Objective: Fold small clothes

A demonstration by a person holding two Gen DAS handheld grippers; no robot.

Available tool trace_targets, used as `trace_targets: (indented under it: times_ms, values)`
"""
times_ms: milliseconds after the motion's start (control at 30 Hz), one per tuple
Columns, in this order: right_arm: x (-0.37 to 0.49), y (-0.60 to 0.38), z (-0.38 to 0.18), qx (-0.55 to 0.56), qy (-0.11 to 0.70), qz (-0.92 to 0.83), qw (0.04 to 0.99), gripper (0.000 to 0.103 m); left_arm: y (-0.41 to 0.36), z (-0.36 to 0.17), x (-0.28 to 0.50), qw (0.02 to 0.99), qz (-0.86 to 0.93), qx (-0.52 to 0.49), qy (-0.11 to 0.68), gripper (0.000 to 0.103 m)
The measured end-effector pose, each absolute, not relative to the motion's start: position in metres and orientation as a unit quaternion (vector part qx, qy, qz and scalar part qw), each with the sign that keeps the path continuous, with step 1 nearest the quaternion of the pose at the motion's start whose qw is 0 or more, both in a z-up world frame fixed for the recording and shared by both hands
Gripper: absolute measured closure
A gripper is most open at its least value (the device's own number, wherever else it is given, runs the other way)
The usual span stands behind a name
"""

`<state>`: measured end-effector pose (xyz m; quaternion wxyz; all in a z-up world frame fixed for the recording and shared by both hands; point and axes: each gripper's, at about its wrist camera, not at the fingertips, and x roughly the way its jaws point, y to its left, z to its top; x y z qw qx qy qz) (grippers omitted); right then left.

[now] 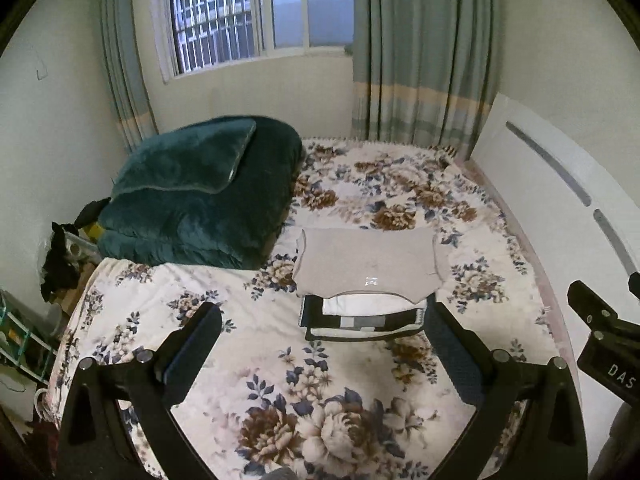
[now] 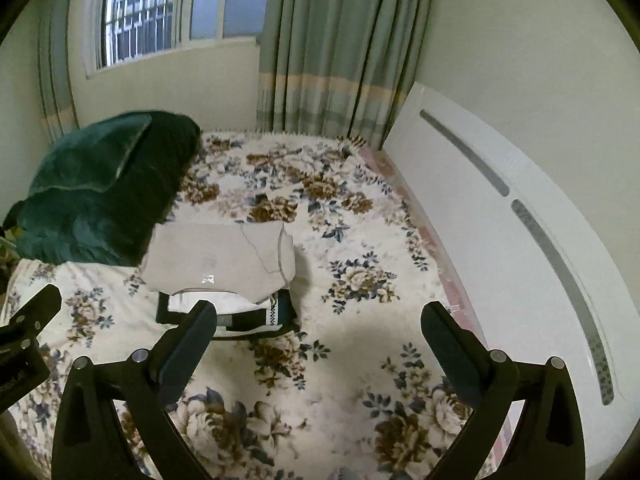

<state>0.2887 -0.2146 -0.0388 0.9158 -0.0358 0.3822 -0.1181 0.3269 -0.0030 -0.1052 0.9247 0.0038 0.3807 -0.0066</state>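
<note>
A folded beige garment lies on top of a small stack of folded clothes on the floral bed; the stack holds a white piece and a dark striped one. In the right wrist view the beige garment and the stack lie left of centre. My left gripper is open and empty, held above the bed just in front of the stack. My right gripper is open and empty, to the right of the stack.
A folded dark green blanket sits at the bed's far left. A white headboard runs along the right. The floral bedspread covers the bed. Curtains and a barred window are behind. Clutter lies off the bed's left edge.
</note>
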Motion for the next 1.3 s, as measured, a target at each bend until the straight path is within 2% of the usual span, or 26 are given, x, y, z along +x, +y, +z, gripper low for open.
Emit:
trace_targets:
  times_ms: [300, 567, 867, 1300]
  values:
    - [0.192, -0.214, 0.045, -0.044, 0.322, -0.113, 0.939, 0.000, -0.003, -0.049, 0.262, 0.939, -0.003, -0.011, 0.345, 0.000]
    - [0.133, -0.216, 0.093, -0.038, 0.289, -0.103, 0.951, 0.000, -0.007, -0.021, 0.215, 0.947, -0.005, -0.009, 0.322, 0.000]
    - [0.096, -0.215, 0.116, -0.033, 0.281, -0.086, 0.955, 0.000, -0.003, -0.009, 0.196, 0.949, -0.003, -0.012, 0.316, 0.000]
    - [0.095, -0.210, 0.112, -0.030, 0.287, -0.073, 0.955, 0.000, -0.007, 0.001, 0.177, 0.950, 0.005, -0.004, 0.312, 0.000]
